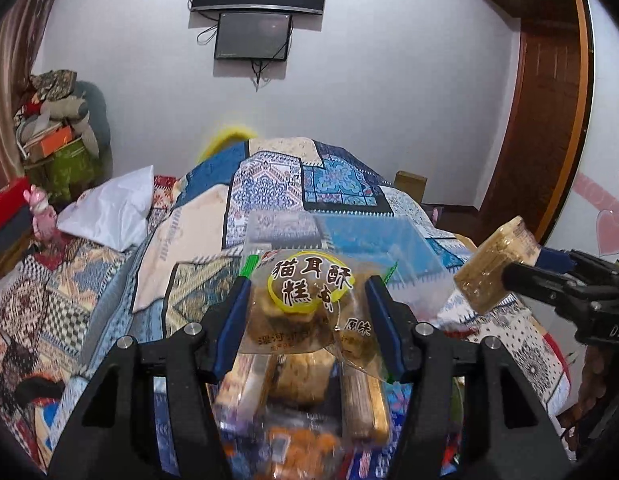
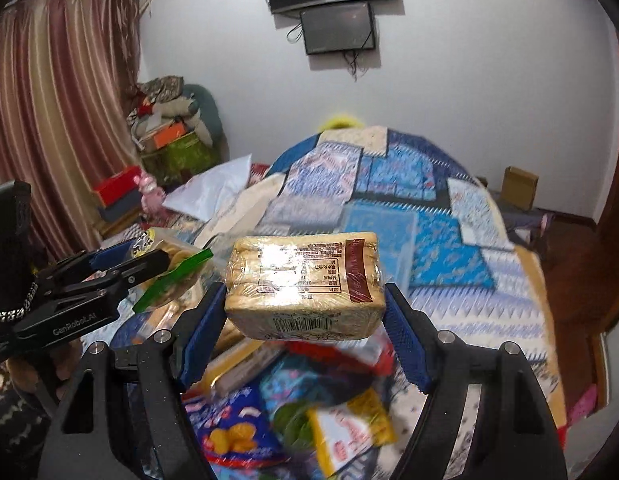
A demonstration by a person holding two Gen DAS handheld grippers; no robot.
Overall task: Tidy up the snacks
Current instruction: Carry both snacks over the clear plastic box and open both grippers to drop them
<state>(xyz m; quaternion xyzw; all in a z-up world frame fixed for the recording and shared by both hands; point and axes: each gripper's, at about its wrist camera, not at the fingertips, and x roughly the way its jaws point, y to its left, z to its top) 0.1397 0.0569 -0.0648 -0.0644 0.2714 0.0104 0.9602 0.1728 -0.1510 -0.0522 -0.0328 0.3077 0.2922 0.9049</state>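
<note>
My left gripper (image 1: 309,316) is shut on a clear bag of pastries with a yellow label (image 1: 309,300), held up above the bed. The same gripper (image 2: 149,258) shows at the left of the right wrist view, the bag's green edge (image 2: 173,276) sticking out of it. My right gripper (image 2: 305,316) is shut on a tan, film-wrapped cake block (image 2: 305,284) and holds it in the air. In the left wrist view that gripper (image 1: 509,270) and its block (image 1: 493,264) are at the right. A pile of loose snack packs (image 2: 285,420) lies below both grippers.
A clear plastic box (image 2: 377,236) rests on the patchwork quilt (image 2: 449,248) just beyond the held snacks. A white pillow (image 1: 113,208) lies to the left. Stacked boxes and clutter (image 2: 169,140) fill the far left corner. A wooden door (image 1: 549,100) stands at the right.
</note>
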